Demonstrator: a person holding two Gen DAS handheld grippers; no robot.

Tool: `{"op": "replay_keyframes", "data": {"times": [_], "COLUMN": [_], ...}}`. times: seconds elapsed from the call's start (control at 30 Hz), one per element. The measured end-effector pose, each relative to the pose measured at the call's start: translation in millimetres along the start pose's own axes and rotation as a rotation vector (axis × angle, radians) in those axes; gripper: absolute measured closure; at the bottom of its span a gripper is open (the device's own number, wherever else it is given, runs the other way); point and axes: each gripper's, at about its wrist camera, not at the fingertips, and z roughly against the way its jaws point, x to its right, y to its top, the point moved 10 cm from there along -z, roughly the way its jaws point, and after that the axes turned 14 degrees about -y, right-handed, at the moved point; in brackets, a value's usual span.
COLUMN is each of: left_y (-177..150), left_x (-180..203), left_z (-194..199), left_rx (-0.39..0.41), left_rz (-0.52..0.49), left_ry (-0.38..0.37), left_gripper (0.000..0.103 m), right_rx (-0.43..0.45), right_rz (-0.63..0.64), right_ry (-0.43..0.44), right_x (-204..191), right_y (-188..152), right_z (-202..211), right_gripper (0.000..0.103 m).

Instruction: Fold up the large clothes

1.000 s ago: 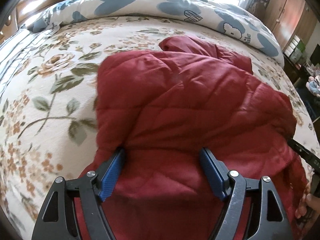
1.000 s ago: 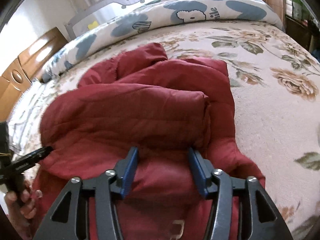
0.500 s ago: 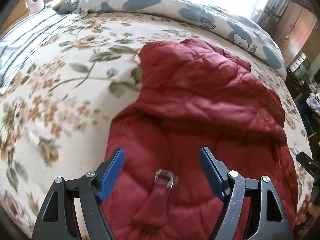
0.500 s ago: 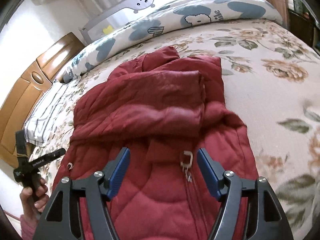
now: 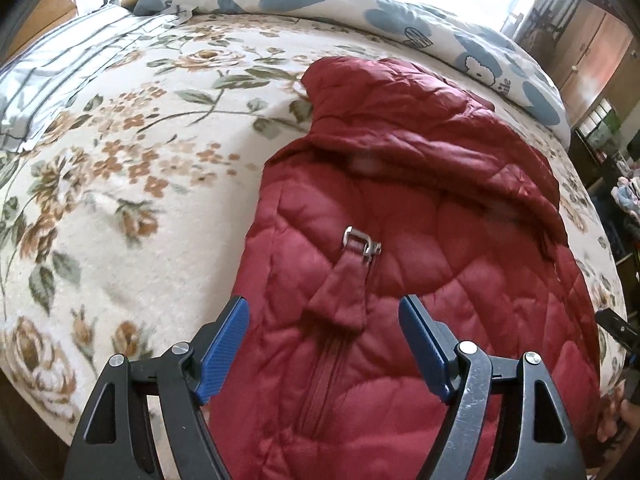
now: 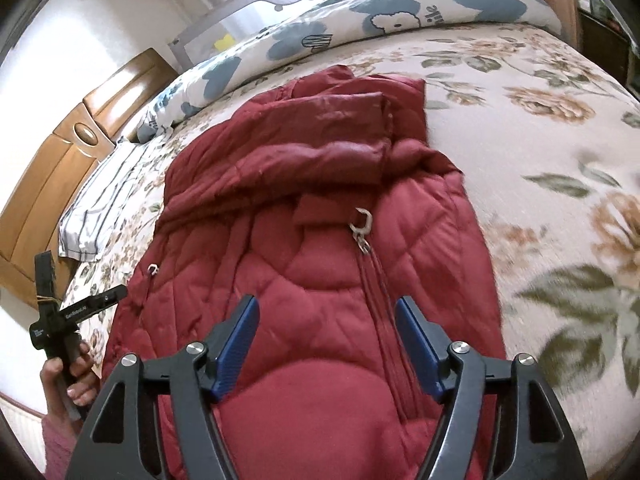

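Note:
A dark red quilted puffer jacket (image 5: 420, 208) lies on the floral bedspread (image 5: 132, 184), its upper part folded down across the body. A strap with a metal buckle (image 5: 360, 240) lies on its front. My left gripper (image 5: 324, 344) is open and empty above the jacket's near hem. In the right wrist view the jacket (image 6: 304, 280) shows a zipper pull (image 6: 362, 226) in the middle. My right gripper (image 6: 326, 344) is open and empty above the jacket's lower front. The left gripper's handle (image 6: 60, 320) shows at the left, held in a hand.
A blue-and-white patterned duvet (image 5: 400, 12) is rolled along the far side of the bed. A striped pillow (image 5: 60, 68) lies at the left by a wooden headboard (image 6: 64, 152). Wooden cabinets (image 5: 588, 52) stand at the right. The bed's near edge runs just under the grippers.
Both grippers have pulled back and up from the jacket, still open. The folded fabric stays down, and the strap and zipper pull have come into view.

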Motion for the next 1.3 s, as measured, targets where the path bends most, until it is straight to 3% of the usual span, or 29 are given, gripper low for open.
{"op": "replay_keyframes", "data": {"times": [0.4,0.7,1.0,1.3], "left_y": [-34,-55,-74,-84], "left_x": [-27,-31,-36,-32], "left_z": [20,16,12,11], "left_rx": [-0.006,-0.046,-0.077,-0.110], "left_rz": [0.044,0.077,0.106,0.059], "left_ry": [0.009,-0.060,-0.097,-0.114], "left_gripper": [0.025,0.025,0.022,0.021], "right_rx": [0.008,-0.022,-0.069,-0.125], "right_rz": [-0.090,-0.139,-0.156,-0.137], "right_ry": [-0.030,-0.064,-0.027,0.002], "right_x": [50,86,96,93], "right_y": [-25,-49,-70,-91], "right_z": [21,21,18,8], "right_gripper": [0.028,0.028,0.028,0.028]}}
